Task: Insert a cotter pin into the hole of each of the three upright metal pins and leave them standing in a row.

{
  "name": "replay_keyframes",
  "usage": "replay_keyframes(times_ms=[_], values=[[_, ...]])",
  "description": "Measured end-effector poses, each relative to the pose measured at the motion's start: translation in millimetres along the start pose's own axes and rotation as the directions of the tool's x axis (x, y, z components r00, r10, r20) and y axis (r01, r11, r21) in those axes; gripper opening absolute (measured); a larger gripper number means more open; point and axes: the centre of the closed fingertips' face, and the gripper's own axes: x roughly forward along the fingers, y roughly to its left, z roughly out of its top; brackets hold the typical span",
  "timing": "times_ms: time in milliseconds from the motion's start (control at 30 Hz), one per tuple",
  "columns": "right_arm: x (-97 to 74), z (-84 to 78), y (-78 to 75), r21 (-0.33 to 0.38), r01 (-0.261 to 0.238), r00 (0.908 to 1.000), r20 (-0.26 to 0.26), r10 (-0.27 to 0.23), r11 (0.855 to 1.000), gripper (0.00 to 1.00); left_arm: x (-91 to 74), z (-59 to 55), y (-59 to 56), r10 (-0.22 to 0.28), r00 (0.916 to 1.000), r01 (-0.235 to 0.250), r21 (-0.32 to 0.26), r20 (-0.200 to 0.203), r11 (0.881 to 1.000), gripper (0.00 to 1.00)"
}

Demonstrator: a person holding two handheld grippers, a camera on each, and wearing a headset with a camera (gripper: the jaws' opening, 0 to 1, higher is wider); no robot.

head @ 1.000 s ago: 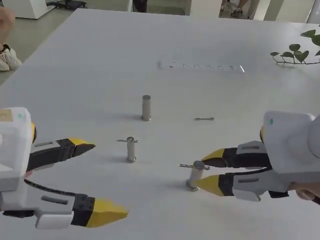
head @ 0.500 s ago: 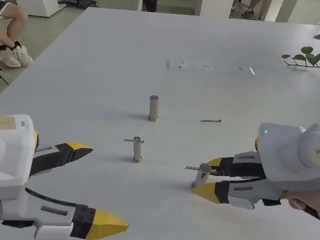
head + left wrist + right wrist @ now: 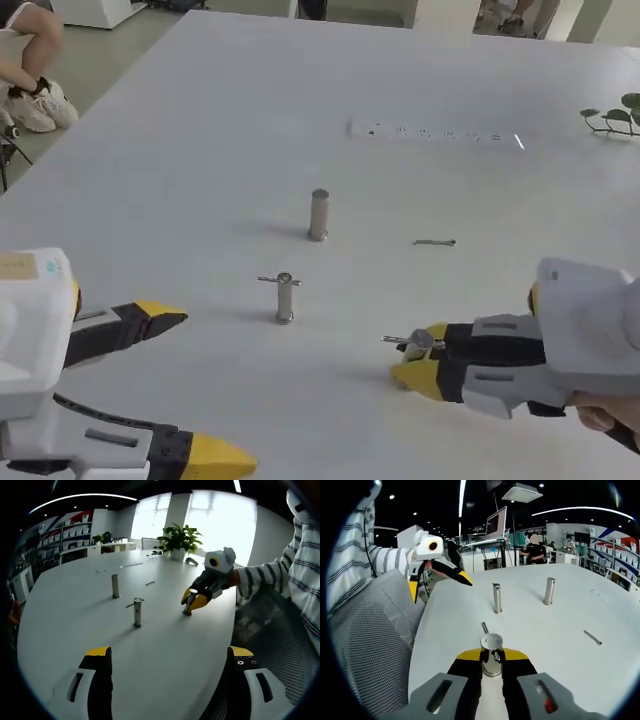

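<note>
Now clenched on the near pin (image 3: 420, 343)

Gripping that pin, cotter already through it, with right tongs (image 3: 412, 358) — left tongs (image 3: 215, 392) gaping at 9 o'clock. Around it on desk (image 3: 200, 150): cottered middle pin (image 3: 285, 298) at 10, bare far pin (image 3: 319, 214) at 11, loose cotter pin (image 3: 434, 242) at 12.

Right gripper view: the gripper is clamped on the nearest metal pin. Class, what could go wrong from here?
1. The right gripper is shut on the nearest pin; a skewed release might topple it.
2. Its cotter pin juts beside the jaws and could get knocked out.
3. The loose cotter pin lies flat on the table, likely hard to pick up.
</note>
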Motion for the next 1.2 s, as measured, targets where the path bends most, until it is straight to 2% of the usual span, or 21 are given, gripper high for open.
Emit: replay_keyframes(times_ms=[233, 433, 733, 1000, 1200], values=[[1.3, 1.0, -3.1, -0.069, -0.017, 0.9986, -0.052, 0.013, 0.997, 0.08, -2.1, 0.0, 1.9, 0.014, 0.9999, -0.014, -0.010, 0.007, 1.000, 0.94], [6.0, 11.9, -11.9, -0.113, -0.018, 0.9983, -0.057, 0.012, 0.993, 0.08, -4.9, -1.9, 2.5, 0.024, 0.9997, -0.024, -0.017, 0.005, 1.000, 0.94], [17.1, 23.9, -26.8, -0.132, -0.025, 0.9985, -0.051, 0.019, 0.991, 0.08, -7.0, -6.7, 3.1, 0.037, 0.9993, -0.037, -0.035, 0.004, 0.999, 0.93], [23.7, 23.3, -36.9, -0.131, -0.037, 0.9974, -0.066, 0.028, 0.991, 0.08, -8.9, -9.2, 7.5, 0.070, 0.9975, -0.070, -0.050, 0.005, 0.996, 0.92], [27.3, 25.7, -38.7, -0.118, -0.048, 0.9978, -0.052, 0.042, 0.992, 0.08, -11.5, -9.0, 4.7, 0.081, 0.9965, -0.080, -0.057, 0.018, 0.995, 0.90]])
